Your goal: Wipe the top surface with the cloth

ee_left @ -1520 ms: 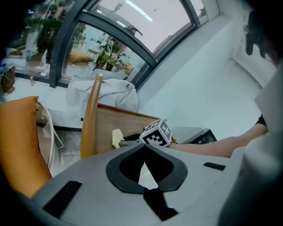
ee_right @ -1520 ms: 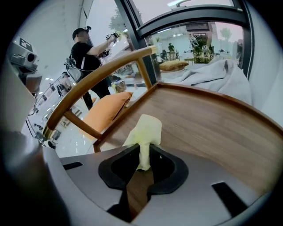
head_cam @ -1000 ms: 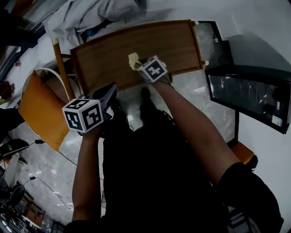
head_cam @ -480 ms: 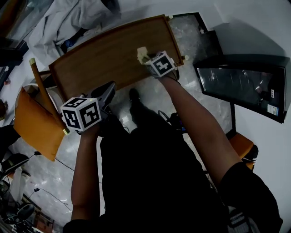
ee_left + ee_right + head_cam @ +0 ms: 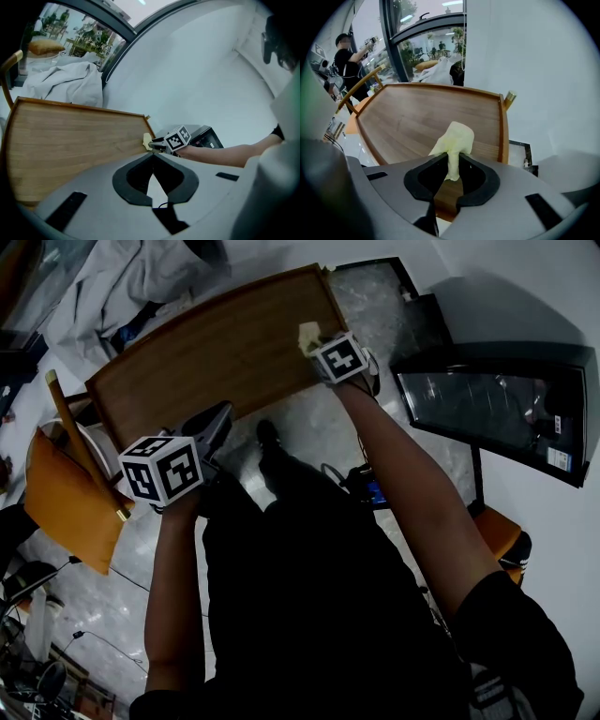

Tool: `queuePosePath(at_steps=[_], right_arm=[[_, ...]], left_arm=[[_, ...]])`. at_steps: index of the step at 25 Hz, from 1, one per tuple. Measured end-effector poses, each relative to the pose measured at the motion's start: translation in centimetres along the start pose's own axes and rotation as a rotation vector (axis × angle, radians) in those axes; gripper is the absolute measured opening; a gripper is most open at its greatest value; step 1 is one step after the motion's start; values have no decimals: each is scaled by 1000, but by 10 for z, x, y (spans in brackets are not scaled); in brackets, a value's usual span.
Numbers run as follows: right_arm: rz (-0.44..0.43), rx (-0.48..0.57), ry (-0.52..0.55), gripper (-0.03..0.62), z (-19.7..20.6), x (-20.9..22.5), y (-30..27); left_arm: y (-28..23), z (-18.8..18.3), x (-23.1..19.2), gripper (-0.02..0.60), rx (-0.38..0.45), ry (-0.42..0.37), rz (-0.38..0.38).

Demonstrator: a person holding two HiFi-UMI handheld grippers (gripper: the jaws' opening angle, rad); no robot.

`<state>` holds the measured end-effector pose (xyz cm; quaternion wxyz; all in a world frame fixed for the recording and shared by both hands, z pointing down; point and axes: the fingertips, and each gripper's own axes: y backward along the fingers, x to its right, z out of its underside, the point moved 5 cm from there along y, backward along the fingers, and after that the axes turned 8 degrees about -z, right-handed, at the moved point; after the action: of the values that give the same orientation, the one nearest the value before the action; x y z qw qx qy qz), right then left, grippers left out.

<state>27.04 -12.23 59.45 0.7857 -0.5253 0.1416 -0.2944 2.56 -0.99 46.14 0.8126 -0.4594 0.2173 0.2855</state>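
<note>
Left hand-held gripper: jaws pressed together, nothing between them, held off the near edge of the wooden bench. Pale yellow cloth sits over the bench's right end, pinched in the right hand-held gripper.

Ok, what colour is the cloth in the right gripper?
Pale yellow cloth, clearest in the right gripper view.

Wooden surface with a raised rim, upper centre of the head view, angled across the frame. Brown grain. One item on it: pale yellow cloth, bunched near the right end, pinched in the right hand-held gripper.
</note>
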Motion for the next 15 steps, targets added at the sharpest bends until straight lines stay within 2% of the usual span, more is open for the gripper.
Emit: queuePosePath(at_steps=[6, 9, 12, 15], right_arm=[[28, -51, -33, 74, 7, 15, 6], [32, -2, -57, 75, 9, 20, 8], [59, -2, -74, 74, 10, 19, 10], [51, 31, -70, 74, -5, 2, 12]], left_arm=[[4, -2, 7, 12, 17, 7, -3], [14, -2, 8, 12, 28, 5, -12], [32, -2, 3, 12, 48, 2, -27], [58, 6, -9, 12, 72, 7, -45]])
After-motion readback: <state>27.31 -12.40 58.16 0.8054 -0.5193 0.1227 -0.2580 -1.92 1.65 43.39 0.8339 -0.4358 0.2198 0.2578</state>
